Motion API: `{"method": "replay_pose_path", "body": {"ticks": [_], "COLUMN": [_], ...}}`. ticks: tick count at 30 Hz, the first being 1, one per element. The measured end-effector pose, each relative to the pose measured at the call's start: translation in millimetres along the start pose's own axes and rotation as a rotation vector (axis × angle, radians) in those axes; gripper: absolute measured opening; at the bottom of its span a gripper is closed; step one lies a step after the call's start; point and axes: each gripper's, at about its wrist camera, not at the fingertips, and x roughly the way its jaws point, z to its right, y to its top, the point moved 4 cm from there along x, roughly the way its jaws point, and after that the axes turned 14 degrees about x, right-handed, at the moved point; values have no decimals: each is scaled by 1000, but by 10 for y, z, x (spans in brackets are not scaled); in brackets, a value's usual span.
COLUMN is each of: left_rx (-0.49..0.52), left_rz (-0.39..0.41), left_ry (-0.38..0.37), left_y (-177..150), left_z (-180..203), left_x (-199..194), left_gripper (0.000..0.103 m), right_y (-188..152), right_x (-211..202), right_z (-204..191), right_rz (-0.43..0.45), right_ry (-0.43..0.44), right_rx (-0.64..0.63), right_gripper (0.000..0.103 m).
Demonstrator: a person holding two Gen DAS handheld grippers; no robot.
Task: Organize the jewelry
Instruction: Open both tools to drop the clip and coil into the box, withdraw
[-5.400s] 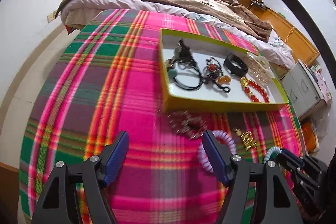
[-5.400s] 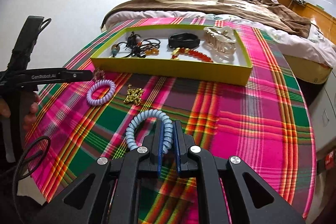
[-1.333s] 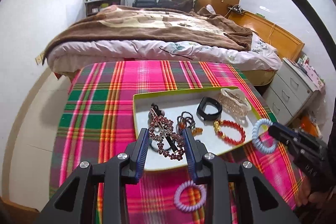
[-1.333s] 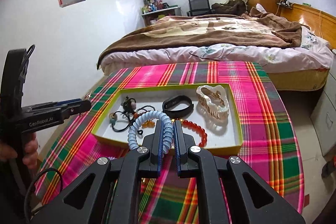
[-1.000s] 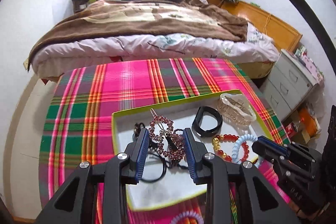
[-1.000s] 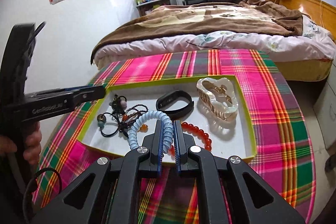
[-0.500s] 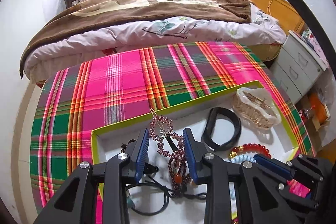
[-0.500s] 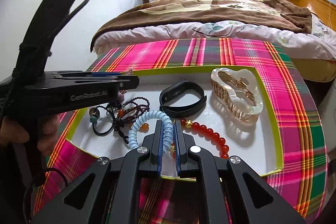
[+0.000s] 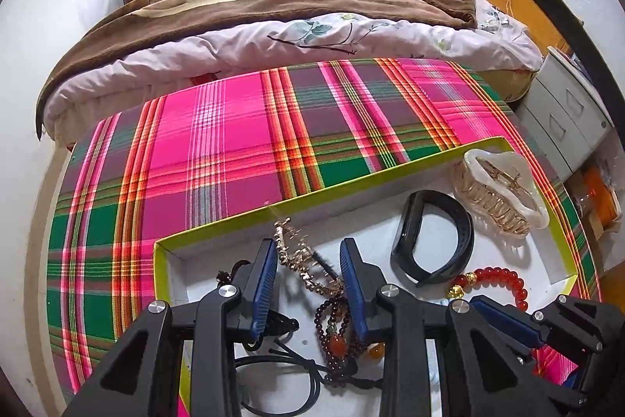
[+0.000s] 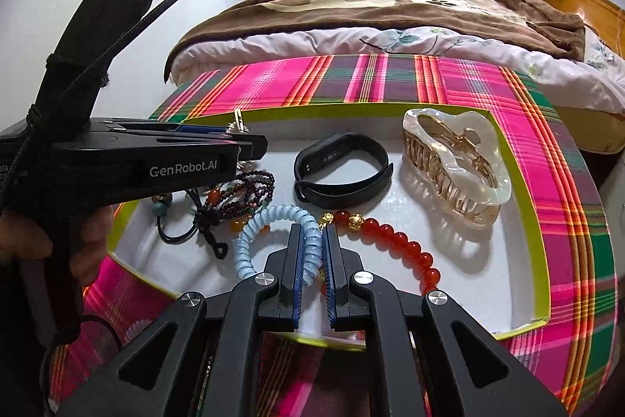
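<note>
The pale blue coiled plastic hair tie (image 10: 269, 217), pinched in the nearly closed right tongs (image 10: 312, 253), has come from above the plaid-clothed worktop (image 9: 218, 151) down into the shallow yellow-green cardboard tray (image 10: 519, 182). The left tongs (image 9: 308, 276), half open, carry the blurred rhinestone hair clip (image 9: 300, 260) over the tray too. Both look ready to release. The tray holds five pieces, one of each: black wristband (image 10: 343, 170), translucent claw clip (image 10: 457, 163), red bead bracelet (image 10: 394, 237), dark bead string (image 10: 246, 190), black cord (image 10: 175, 233).
</note>
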Motion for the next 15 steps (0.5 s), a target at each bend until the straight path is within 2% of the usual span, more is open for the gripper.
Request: {"method": "replay_pose_path", "body": {"ticks": [12,14,15], "left_rx": [-10,-7,-6], "left_rz": [-11,-5,-3], "left_ry": [-15,-21,-22], "left_y": [-3,-9,-7], "left_z": [13,20,21], "left_x": [10,-9,-16], "left_gripper": [35,48,50], "right_y": [-1,2,4], "right_x": [16,12,10], "right_z": [-17,-5,0], "right_rz": [4,6,7], "right_ry": [-17,-24,-27], "right_rx": [-9,-5,-4], "right_gripper": [10,11,13]}}
